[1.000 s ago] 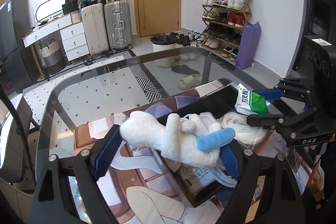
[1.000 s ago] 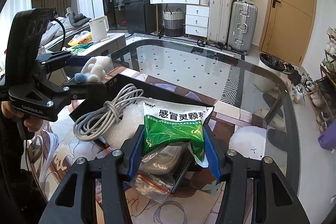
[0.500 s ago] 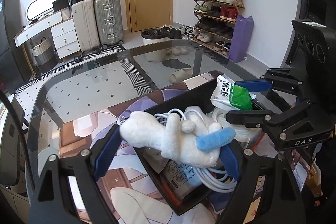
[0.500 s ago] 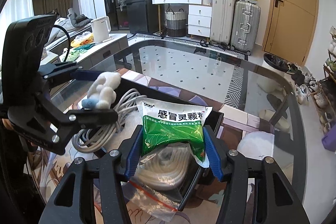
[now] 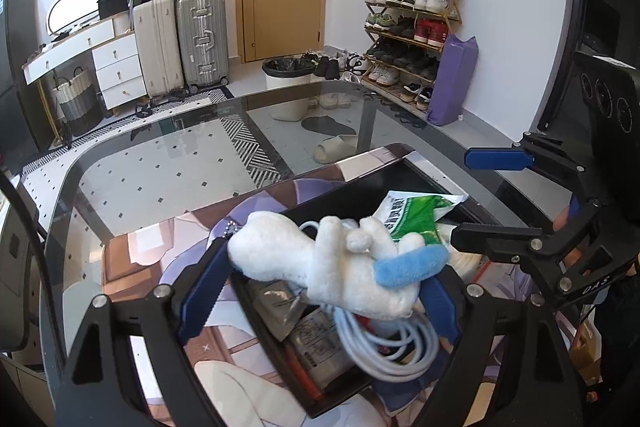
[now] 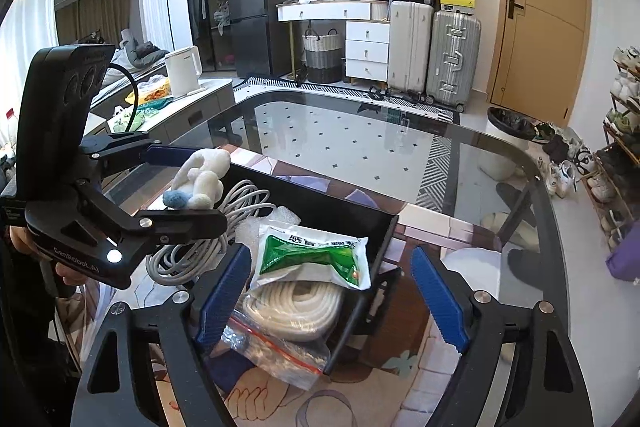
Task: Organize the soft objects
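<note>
Left wrist view, lower centre: the left gripper (image 5: pixel 320 287) is clenched on a white plush toy (image 5: pixel 320 263) with a blue end, held across its blue pads above the black tray (image 5: pixel 424 171). The toy is not yet set down; its underside appears clear of the contents below, though contact cannot be ruled out from this angle.

Beneath the toy, in the tray: a coiled pale cable (image 5: pixel 384 347) and flat packets. Toward the right of centre lies a green sachet (image 5: pixel 416 215), resting free inside the tray.

Right edge of the same view: the right gripper (image 5: pixel 480 199) stands released, jaws wide apart and holding nothing, just beside the sachet.

Right wrist view confirms this. At left of frame the toy hangs in the left gripper over the tray's near-left part. At centre the sachet lies atop a white rope coil (image 6: pixel 296 303), with a clear zip bag (image 6: pixel 276 343) at the tray's front edge. The blue pads stand well apart on either side of it.

Assessment: the sachet is placed; cable, rope and bag are already in the tray. Outstanding: lowering and releasing the toy. The glass surface (image 6: pixel 340 135) beyond carries no further soft items in view.
</note>
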Available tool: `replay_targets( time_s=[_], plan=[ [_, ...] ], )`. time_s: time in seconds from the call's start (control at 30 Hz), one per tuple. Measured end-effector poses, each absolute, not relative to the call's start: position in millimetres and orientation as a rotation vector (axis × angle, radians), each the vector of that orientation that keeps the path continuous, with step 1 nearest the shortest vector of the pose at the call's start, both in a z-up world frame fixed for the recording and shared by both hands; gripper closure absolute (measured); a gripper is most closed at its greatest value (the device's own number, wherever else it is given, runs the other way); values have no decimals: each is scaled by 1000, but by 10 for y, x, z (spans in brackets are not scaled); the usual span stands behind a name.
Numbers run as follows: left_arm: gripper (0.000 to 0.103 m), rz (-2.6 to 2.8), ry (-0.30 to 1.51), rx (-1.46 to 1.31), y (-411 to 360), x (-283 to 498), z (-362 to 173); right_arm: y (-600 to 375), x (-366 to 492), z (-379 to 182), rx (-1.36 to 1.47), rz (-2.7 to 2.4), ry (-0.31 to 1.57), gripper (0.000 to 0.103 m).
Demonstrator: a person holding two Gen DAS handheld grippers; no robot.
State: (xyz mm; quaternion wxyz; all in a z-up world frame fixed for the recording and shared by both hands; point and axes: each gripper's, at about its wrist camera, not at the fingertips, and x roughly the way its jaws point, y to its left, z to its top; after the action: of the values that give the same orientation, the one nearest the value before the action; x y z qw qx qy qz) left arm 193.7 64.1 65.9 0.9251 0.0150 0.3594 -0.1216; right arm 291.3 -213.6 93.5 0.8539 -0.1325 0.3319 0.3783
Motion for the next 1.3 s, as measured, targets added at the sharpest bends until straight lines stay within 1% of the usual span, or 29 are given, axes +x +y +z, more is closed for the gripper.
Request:
replay_targets(
  time_s=[0.1,0.17,0.23,0.4,0.7,0.83,1.3],
  plan=[
    [11,-248,743,36,605,1936,671,-2163,2882,953,-274,789,696,16],
    [5,-240,752,28,605,1919,671,-2200,2864,954,-267,787,695,13],
    [0,-235,735,13,630,1874,697,-2220,2847,960,-258,784,692,6],
    [0,-226,690,-16,694,1728,766,-2270,2749,973,-240,783,679,1],
    [0,-159,631,-73,854,1422,780,-2308,2530,999,-226,787,638,1],
    [0,-89,594,-51,834,1279,749,-2356,2459,1044,-201,787,604,1],
    [0,4,542,-77,741,1103,463,-2429,2224,978,-151,821,511,1]
  ],
)
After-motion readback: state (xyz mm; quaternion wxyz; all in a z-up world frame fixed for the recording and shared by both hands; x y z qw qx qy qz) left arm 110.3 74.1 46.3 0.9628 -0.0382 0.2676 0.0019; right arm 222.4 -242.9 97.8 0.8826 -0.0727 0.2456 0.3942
